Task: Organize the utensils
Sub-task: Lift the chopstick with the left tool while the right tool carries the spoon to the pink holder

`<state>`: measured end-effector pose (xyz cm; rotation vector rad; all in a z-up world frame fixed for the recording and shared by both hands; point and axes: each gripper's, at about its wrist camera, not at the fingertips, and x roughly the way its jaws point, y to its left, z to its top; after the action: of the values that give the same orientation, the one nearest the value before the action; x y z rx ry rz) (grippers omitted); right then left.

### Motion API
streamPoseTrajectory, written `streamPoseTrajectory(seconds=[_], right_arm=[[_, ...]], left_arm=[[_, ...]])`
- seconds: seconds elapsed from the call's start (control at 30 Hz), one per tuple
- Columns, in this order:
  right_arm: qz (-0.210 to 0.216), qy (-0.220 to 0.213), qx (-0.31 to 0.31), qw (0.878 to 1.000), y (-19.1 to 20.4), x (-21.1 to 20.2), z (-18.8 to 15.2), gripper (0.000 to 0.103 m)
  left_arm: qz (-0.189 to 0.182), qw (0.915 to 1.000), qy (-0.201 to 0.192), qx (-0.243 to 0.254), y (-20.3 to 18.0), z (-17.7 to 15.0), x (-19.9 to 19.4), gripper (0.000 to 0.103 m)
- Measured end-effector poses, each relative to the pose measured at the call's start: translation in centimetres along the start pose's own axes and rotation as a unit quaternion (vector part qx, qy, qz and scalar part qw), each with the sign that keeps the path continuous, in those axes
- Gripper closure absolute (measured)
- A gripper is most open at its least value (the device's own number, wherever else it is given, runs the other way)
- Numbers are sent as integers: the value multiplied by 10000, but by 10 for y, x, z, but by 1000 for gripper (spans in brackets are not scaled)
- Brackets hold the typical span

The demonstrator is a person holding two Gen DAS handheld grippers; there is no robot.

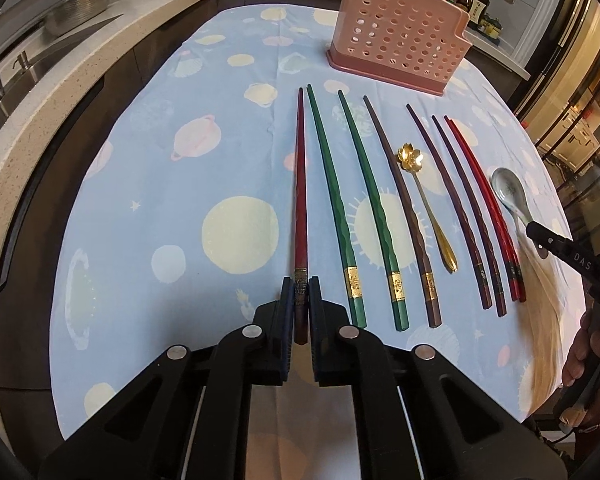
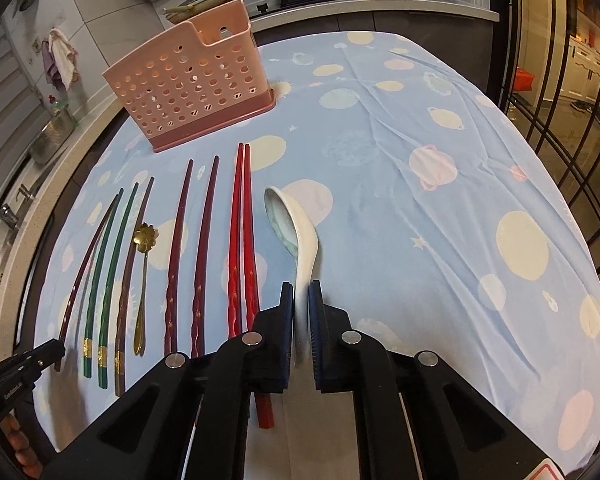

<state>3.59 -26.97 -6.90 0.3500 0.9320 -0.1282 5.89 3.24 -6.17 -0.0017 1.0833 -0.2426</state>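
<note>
The left gripper (image 1: 301,286) had its jaws clenched on the thick end of a dark red chopstick (image 1: 300,184) at the left of the row on the worktop (image 1: 160,160). The right gripper (image 2: 301,292) clasped the handle of a white ceramic spoon (image 2: 296,228). The pink perforated holder (image 2: 188,84) stood upright beyond the chopsticks.

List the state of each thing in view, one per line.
Left tool: shut on dark red chopstick.
Right tool: shut on white spoon.
Pink holder: upright, nothing seen inside.
Green chopsticks: flat on cloth, apart.
Gold spoon: flat, untouched.
Red chopsticks: flat, side by side.
</note>
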Motion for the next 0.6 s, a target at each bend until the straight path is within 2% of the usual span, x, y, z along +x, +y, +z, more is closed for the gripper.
streamPoseTrajectory(seconds=[0.23, 0.6], right_arm=[[116, -254, 40, 9996, 0, -31, 6, 96], [223, -631, -67, 9977, 7, -51, 32, 97]], left_arm=[[-59, 9991, -412, -44, 2, 16, -31, 96], [-13, 9937, -1123, 45, -6, 69, -63, 96]])
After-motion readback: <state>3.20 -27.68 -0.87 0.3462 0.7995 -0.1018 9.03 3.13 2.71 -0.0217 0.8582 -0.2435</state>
